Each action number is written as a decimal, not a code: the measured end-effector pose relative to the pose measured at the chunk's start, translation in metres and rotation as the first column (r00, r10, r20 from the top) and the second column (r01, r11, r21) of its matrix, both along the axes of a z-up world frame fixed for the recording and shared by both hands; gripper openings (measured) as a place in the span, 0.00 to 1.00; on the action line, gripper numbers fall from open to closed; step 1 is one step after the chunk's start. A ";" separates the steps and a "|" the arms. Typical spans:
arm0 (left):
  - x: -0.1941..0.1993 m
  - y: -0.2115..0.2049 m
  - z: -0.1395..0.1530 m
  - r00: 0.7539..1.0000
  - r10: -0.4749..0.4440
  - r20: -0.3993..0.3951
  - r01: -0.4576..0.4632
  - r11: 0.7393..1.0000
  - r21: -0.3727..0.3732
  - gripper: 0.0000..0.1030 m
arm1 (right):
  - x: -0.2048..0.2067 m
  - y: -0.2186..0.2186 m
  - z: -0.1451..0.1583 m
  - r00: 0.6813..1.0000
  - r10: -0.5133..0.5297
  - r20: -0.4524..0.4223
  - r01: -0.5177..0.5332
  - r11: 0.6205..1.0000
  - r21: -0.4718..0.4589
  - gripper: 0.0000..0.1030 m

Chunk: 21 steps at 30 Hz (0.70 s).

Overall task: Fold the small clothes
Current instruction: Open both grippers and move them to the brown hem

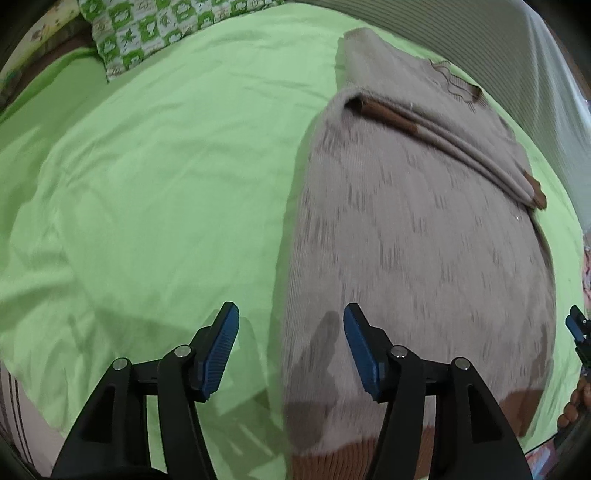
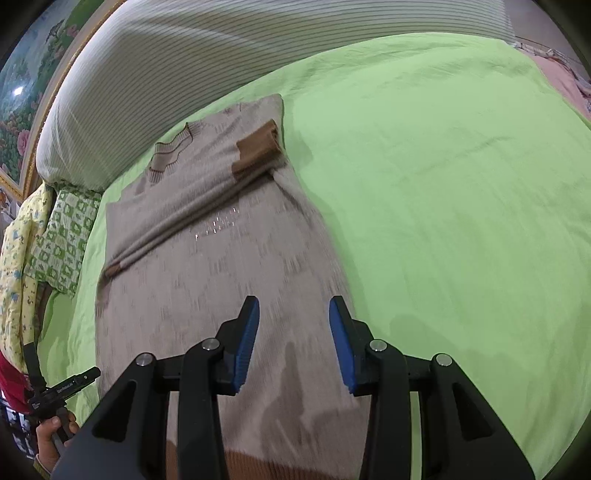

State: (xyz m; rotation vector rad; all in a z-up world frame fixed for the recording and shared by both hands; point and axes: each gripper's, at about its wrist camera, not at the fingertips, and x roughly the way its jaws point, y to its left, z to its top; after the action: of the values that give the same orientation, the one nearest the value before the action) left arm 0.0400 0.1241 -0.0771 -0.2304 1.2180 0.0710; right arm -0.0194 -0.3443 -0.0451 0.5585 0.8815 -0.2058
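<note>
A beige knit sweater [image 1: 424,229] with brown cuffs and hem lies flat on the green bedsheet [image 1: 166,166], both sleeves folded across its chest. It also shows in the right wrist view [image 2: 221,258]. My left gripper [image 1: 291,317] is open and empty, hovering over the sweater's left edge near the brown hem [image 1: 332,461]. My right gripper [image 2: 294,306] is open and empty, above the sweater's right edge near the hem. The brown cuff [image 2: 258,151] of one sleeve lies at the sweater's far right shoulder.
A green patterned pillow [image 1: 147,29] lies at the far left corner. A striped bolster [image 2: 184,74] runs along the headboard behind the sweater. Green sheet [image 2: 443,203] spreads on both sides. The left gripper's handle and hand [image 2: 55,406] appear at the lower left of the right view.
</note>
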 end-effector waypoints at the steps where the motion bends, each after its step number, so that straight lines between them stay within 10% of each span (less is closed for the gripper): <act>1: -0.002 0.000 0.000 1.000 -0.004 -0.002 0.004 1.000 -0.006 0.58 | -0.006 0.001 0.000 1.000 0.001 -0.002 -0.001 1.000 0.000 0.40; 21: -0.086 -0.017 -0.021 0.985 -0.165 -0.044 0.154 0.971 -0.183 0.67 | -0.099 0.029 -0.025 0.997 0.066 -0.045 -0.065 0.998 0.028 0.40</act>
State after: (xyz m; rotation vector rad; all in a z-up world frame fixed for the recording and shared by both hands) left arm -0.0455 0.1073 -0.0985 -0.2875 1.2991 -0.1735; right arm -0.1186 -0.3157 -0.0706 0.5501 0.9465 -0.1480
